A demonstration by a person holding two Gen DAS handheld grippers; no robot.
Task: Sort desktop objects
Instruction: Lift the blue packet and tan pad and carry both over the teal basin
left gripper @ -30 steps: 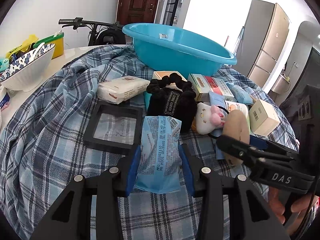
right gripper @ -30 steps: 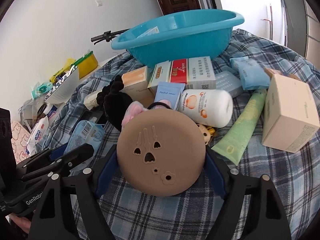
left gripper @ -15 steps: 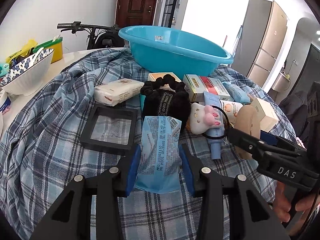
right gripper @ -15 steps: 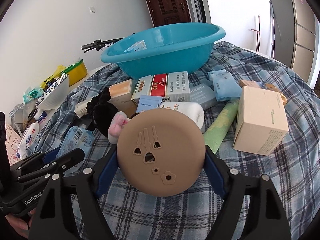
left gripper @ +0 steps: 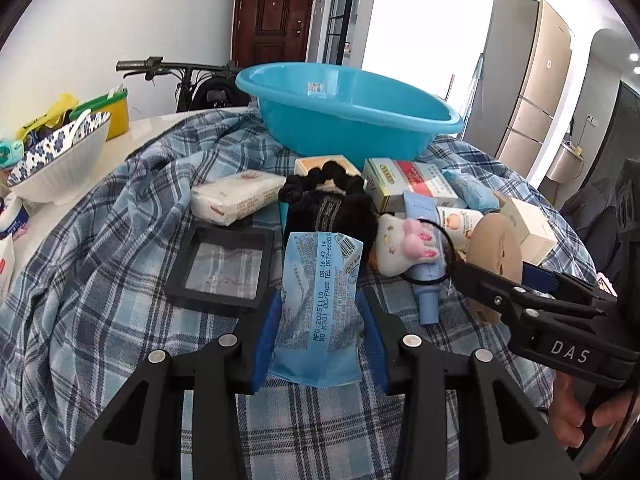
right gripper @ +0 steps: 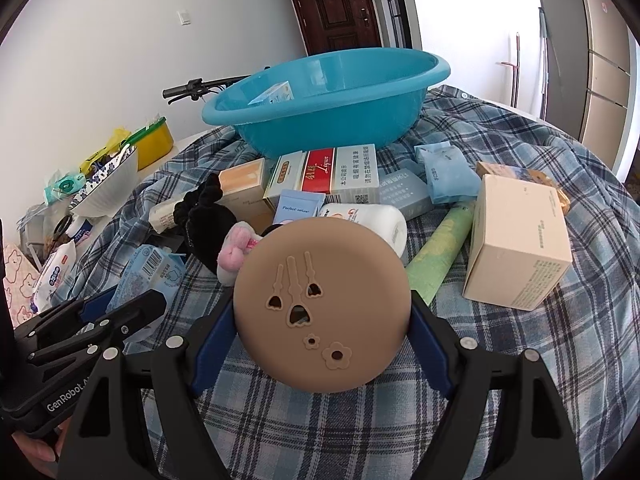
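Note:
My left gripper (left gripper: 318,320) is shut on a light blue sachet (left gripper: 320,304) and holds it above the plaid cloth. My right gripper (right gripper: 322,320) is shut on a round tan disc (right gripper: 322,312) with cut-out holes; the disc also shows edge-on in the left wrist view (left gripper: 496,248). The sachet shows at the left of the right wrist view (right gripper: 154,276). A blue basin (right gripper: 332,96) stands at the back with a small packet inside. Between lie boxes, a black scrunchie (left gripper: 332,204), a pink plush clip (left gripper: 404,244) and a white bottle (right gripper: 372,220).
A cream box (right gripper: 516,248), a green tube (right gripper: 444,256) and a red-and-white carton (right gripper: 328,172) lie on the cloth. A black frame (left gripper: 224,268) and a tissue pack (left gripper: 236,196) lie left. A patterned bowl (left gripper: 56,160) stands on the white table.
Both grippers have lifted and drawn back from the pile with their objects still held; the pile looks smaller and further away. The disc has risen off the items.

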